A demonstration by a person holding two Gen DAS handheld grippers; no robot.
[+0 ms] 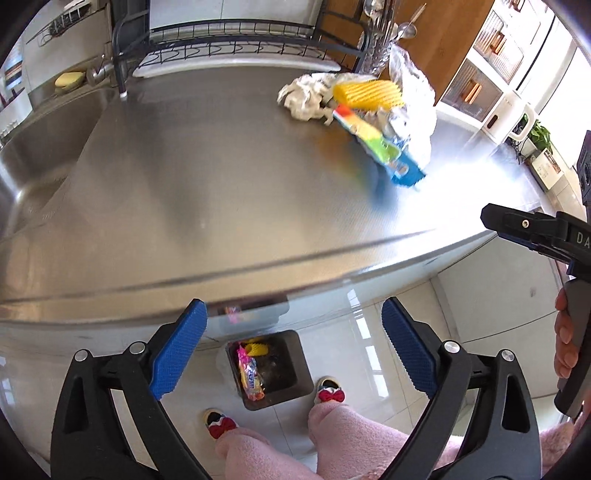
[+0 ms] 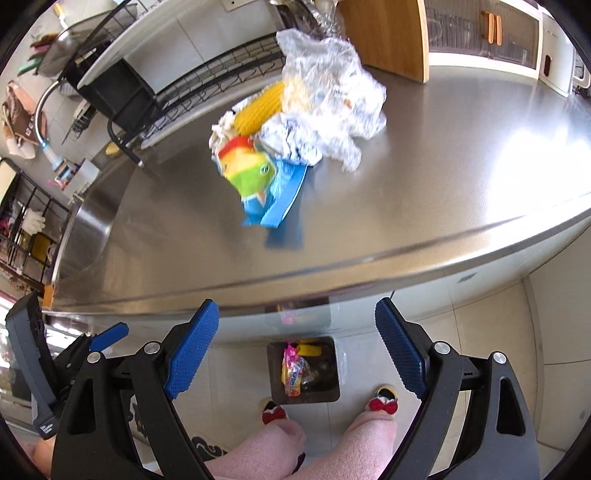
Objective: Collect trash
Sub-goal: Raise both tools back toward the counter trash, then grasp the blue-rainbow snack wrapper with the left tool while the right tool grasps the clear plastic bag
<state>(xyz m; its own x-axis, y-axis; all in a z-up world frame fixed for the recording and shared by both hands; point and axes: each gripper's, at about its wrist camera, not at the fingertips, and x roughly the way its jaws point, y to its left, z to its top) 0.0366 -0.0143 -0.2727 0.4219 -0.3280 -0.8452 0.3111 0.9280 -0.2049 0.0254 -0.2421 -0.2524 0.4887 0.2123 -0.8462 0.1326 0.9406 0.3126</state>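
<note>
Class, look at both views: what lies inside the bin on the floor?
Inside the bin lie a pink and yellow candy wrapper and a yellow ridged piece. Darker scraps beside them are too dim to identify, and the bottom under the wrapper is covered.

A brushed stainless steel desk (image 1: 184, 192) fills most of both views. At its far edge stands a black wire dish rack (image 1: 229, 40), with a recessed steel sink (image 1: 33, 147) to the rack's left and a yellow sponge (image 1: 68, 79) on the ledge behind the sink. A wooden cutting board (image 2: 384, 33) leans right of the rack.
</note>
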